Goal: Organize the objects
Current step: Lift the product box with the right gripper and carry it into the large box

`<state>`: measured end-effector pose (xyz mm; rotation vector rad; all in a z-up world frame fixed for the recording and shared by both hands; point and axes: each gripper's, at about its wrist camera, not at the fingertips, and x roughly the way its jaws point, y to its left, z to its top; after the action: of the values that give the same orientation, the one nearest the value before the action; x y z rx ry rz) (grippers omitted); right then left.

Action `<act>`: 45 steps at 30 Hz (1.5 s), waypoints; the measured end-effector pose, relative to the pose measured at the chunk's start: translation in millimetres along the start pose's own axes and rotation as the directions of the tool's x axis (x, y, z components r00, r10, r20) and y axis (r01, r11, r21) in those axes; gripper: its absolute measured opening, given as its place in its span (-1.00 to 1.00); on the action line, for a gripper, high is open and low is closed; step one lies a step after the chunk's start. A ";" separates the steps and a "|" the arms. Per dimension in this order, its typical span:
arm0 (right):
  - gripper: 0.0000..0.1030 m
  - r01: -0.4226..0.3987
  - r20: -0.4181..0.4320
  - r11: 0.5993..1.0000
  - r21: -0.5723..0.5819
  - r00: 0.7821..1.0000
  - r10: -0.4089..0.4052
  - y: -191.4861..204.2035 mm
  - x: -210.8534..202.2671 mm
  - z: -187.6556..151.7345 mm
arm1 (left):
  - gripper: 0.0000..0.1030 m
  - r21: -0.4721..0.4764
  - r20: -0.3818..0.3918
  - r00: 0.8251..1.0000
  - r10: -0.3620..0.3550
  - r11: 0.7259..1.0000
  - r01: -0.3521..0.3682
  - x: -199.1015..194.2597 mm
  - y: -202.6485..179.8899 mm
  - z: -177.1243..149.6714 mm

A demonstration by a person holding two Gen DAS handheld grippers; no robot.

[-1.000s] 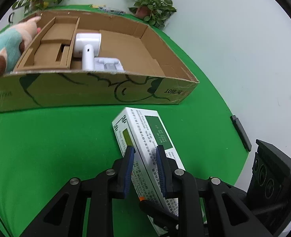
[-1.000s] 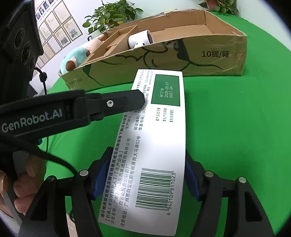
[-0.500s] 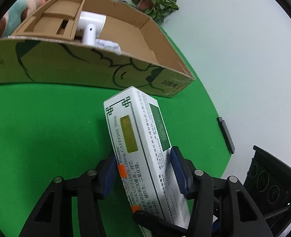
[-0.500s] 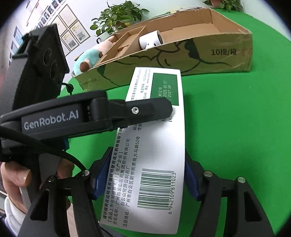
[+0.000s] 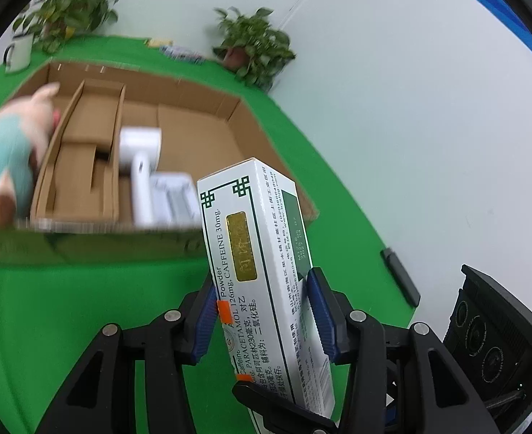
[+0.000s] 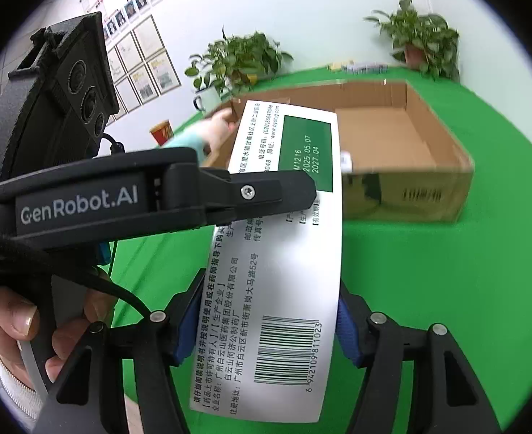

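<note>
A long white and green medicine box (image 5: 262, 253) is held in the air by both grippers. My left gripper (image 5: 262, 307) is shut on its middle, with blue pads on both long sides. My right gripper (image 6: 266, 325) is shut on its barcode end (image 6: 287, 354). The left gripper's black finger (image 6: 258, 191) crosses the box (image 6: 284, 217) in the right wrist view. Beyond stands an open cardboard box (image 5: 200, 133) with a white device (image 5: 141, 152) and a plush toy (image 5: 9, 159) inside. It also shows in the right wrist view (image 6: 428, 166).
The table is covered in green cloth (image 5: 85, 307). Potted plants (image 5: 251, 47) stand at the far edge by the white wall. A white mug (image 5: 18, 52) sits at the far left. A small black bar (image 5: 399, 278) lies at the table's right edge.
The medicine box has been lifted off the green cloth and raised toward the cardboard box. The left gripper's jaws, earlier narrow on the box's top, have widened and closed around its sides.
</note>
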<state>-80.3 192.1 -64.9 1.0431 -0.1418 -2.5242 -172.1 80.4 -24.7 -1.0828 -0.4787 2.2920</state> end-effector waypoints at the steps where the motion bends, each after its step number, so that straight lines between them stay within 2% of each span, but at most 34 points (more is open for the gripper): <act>1: 0.19 0.004 0.012 1.000 -0.007 1.000 -0.004 -0.2 -1.2 5.8 | -0.13 0.005 0.007 1.000 -0.001 1.000 0.001 3.9 -3.9 6.5; 7: 0.19 0.022 0.067 0.999 -0.025 0.998 -0.020 -5.7 1.0 34.5 | -0.14 0.042 0.040 0.999 -0.007 0.999 0.006 2.1 -15.4 44.8; 12: 0.19 0.033 0.079 0.998 -0.054 0.996 -0.029 -12.6 8.7 58.0 | -0.14 0.054 0.054 0.999 -0.003 0.999 0.000 7.5 -19.1 74.7; 17: 0.19 0.039 0.077 0.997 -0.070 0.996 -0.033 -28.1 17.6 91.1 | -0.14 0.043 0.061 0.998 -0.002 0.999 0.000 19.6 -18.5 118.7; 21: 0.19 0.017 0.059 0.999 -0.047 0.998 -0.014 -43.6 25.8 114.7 | -0.14 0.034 0.060 0.998 0.014 0.999 -0.016 34.1 -15.6 149.0; 26: 0.19 -0.014 -0.014 1.000 -0.025 1.000 0.014 -65.3 49.1 138.0 | -0.14 -0.009 0.015 0.999 0.035 0.999 -0.034 66.6 0.0 175.2; 34: 0.19 -0.042 -0.170 0.998 0.056 0.984 0.051 -111.1 109.2 135.3 | -0.14 -0.099 -0.121 0.991 0.051 0.993 -0.064 147.1 47.5 178.3; 39: 0.19 -0.051 -0.225 0.993 0.104 0.971 0.074 -128.1 136.4 128.1 | -0.14 -0.138 -0.184 0.981 0.060 0.987 -0.086 183.9 72.9 173.8; 45: 0.19 -0.018 -0.274 0.993 0.120 0.960 0.051 -138.5 159.2 120.7 | -0.11 -0.169 -0.245 0.969 0.042 0.982 -0.085 214.2 92.6 167.9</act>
<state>-311.4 247.3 -116.3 1.4150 -0.2266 -2.3322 -446.5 126.5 -97.2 -1.4630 -0.5658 2.1644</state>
